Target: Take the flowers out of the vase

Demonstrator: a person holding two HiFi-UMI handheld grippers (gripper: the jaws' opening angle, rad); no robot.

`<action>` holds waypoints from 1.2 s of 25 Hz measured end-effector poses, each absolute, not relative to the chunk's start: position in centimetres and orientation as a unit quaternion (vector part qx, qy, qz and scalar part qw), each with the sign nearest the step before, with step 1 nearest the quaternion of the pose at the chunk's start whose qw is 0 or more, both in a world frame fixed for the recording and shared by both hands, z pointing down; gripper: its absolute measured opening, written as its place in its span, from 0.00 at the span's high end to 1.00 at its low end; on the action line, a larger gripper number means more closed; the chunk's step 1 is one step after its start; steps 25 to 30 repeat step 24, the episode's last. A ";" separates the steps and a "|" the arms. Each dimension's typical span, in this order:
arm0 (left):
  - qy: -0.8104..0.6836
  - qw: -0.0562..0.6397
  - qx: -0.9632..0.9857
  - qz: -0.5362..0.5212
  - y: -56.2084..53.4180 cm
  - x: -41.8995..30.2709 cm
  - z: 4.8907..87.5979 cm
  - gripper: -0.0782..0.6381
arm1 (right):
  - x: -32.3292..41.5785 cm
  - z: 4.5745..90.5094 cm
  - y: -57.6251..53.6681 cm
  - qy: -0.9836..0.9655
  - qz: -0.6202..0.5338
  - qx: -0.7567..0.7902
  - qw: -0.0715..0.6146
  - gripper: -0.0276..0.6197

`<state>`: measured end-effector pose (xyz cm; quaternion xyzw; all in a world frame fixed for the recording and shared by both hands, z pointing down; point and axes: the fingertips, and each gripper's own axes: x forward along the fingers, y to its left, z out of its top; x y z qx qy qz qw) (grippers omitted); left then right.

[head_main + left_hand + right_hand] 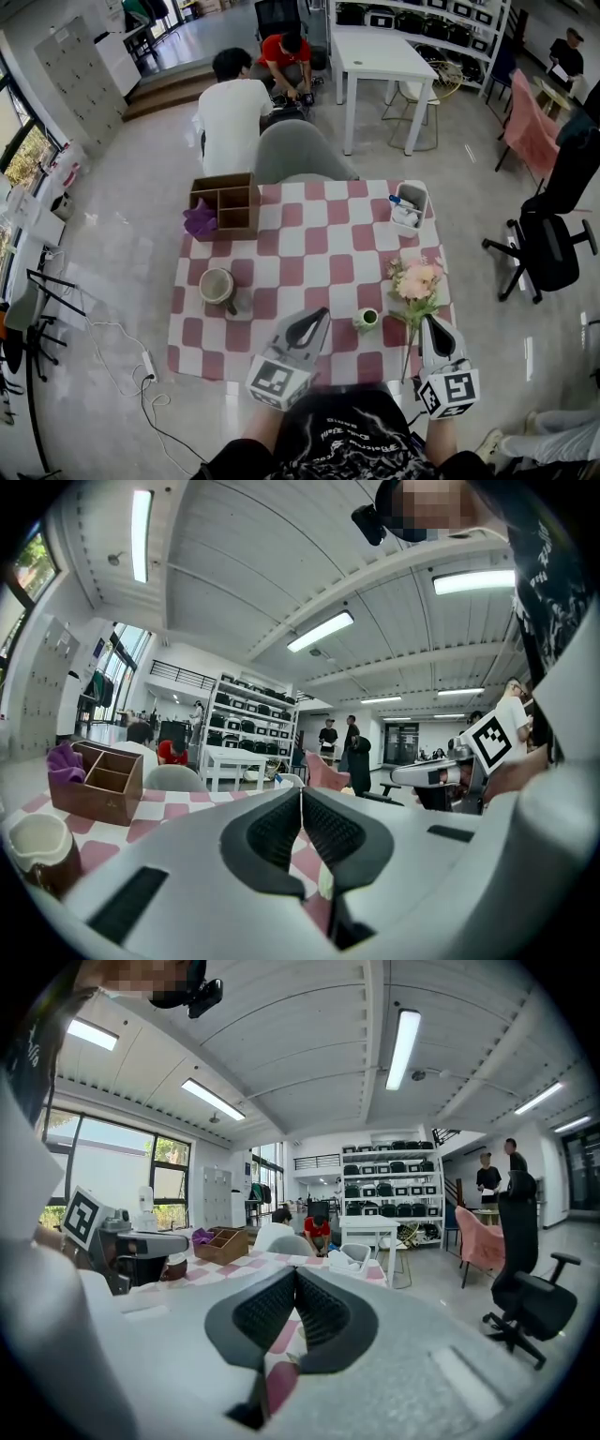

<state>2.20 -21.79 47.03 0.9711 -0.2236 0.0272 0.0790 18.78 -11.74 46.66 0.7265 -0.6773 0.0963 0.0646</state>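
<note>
A bunch of pink flowers (418, 280) lies on the checked tablecloth (281, 244), its long green stem (408, 345) running toward the near edge. The small green vase (365, 320) stands just left of the stem, with no flowers in it. My right gripper (433, 324) hovers right beside the stem, near the blooms; its jaws (294, 1271) meet with nothing showing between them. My left gripper (315, 324) hangs left of the vase, and its jaws (301, 794) are pressed together, empty.
A wooden organiser box (226, 201) with a purple cloth (199, 221) sits at the far left, a brown mug (217, 286) at mid left, a white basket (410, 206) at the far right. A grey chair (300, 153) and two people are beyond the table; a black office chair (548, 246) stands right.
</note>
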 end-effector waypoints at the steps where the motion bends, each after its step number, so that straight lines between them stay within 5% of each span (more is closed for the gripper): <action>1: -0.224 0.078 0.971 0.028 -21.8 2.2 47.1 0.87 | 18.7 46.7 -11.8 -0.679 0.095 0.725 0.067 0.95; 30: -0.231 0.062 0.970 0.041 -21.7 1.2 47.4 0.87 | 17.9 49.4 -12.0 -0.677 0.117 0.719 0.105 0.95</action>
